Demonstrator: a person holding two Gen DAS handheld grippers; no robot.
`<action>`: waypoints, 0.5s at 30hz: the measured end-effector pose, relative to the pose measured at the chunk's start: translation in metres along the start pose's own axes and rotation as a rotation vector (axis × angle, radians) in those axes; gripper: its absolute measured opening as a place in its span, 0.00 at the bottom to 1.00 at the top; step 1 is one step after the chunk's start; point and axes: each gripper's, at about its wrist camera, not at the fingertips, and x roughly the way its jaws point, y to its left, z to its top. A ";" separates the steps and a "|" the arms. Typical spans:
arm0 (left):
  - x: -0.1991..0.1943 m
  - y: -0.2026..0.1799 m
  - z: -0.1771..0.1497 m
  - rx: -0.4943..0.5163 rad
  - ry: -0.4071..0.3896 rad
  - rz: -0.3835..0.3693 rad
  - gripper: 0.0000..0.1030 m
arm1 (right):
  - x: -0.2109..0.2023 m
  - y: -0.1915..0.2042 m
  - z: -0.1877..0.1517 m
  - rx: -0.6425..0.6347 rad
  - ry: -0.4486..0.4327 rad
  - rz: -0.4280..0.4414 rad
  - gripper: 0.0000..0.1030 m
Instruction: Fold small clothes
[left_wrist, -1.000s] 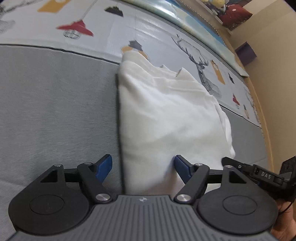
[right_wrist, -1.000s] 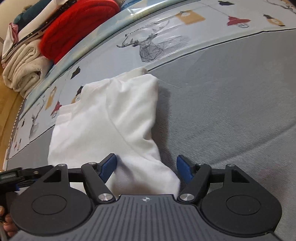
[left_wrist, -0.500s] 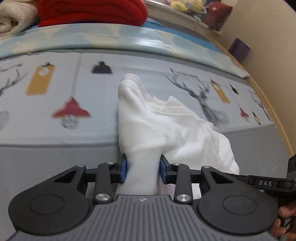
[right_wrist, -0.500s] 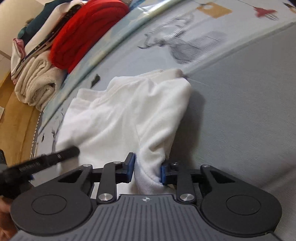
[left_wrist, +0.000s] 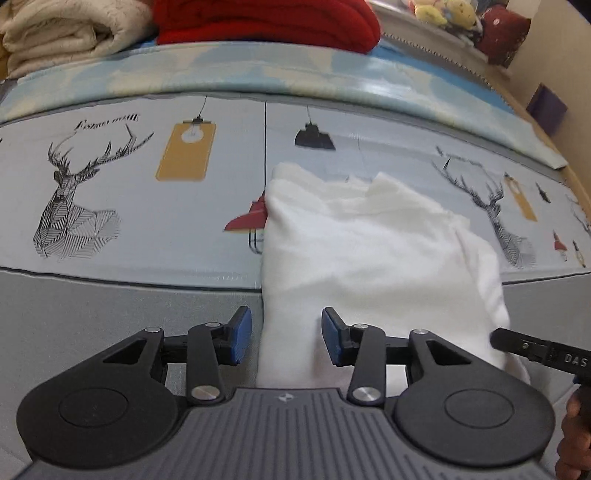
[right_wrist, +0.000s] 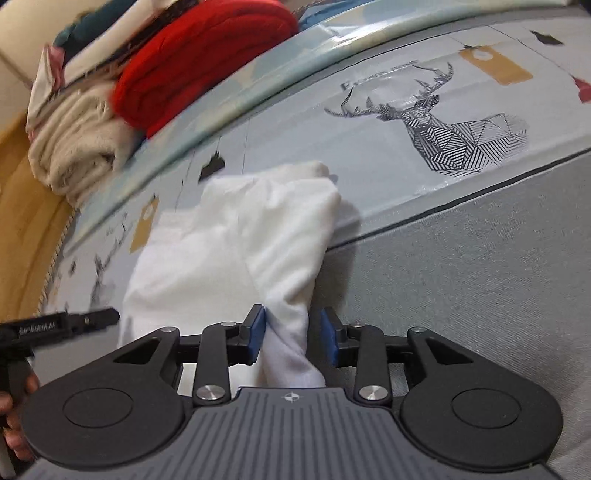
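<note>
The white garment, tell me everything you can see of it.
The white garment is soft, plain knit-looking cloth, loosely folded and rumpled. It lies half on the printed mat, half on the grey cover. Each near corner runs between a gripper's blue pads: the left gripper shows gaps on both sides; the right gripper has one pad touching cloth. Both sets of jaws are opening. Nothing else touches it.

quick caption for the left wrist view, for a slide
Left gripper jaws opening around the near edge of a white garment on a deer-print mat.
</note>
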 end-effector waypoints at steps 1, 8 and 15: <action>0.002 0.002 -0.002 -0.013 0.014 -0.004 0.45 | 0.000 0.001 -0.001 -0.007 0.004 -0.004 0.36; 0.006 0.009 -0.013 -0.013 0.069 -0.019 0.46 | 0.005 -0.001 -0.021 0.003 0.098 -0.033 0.62; -0.001 0.006 -0.019 -0.035 0.070 -0.041 0.49 | -0.010 0.003 -0.014 -0.058 -0.002 -0.074 0.20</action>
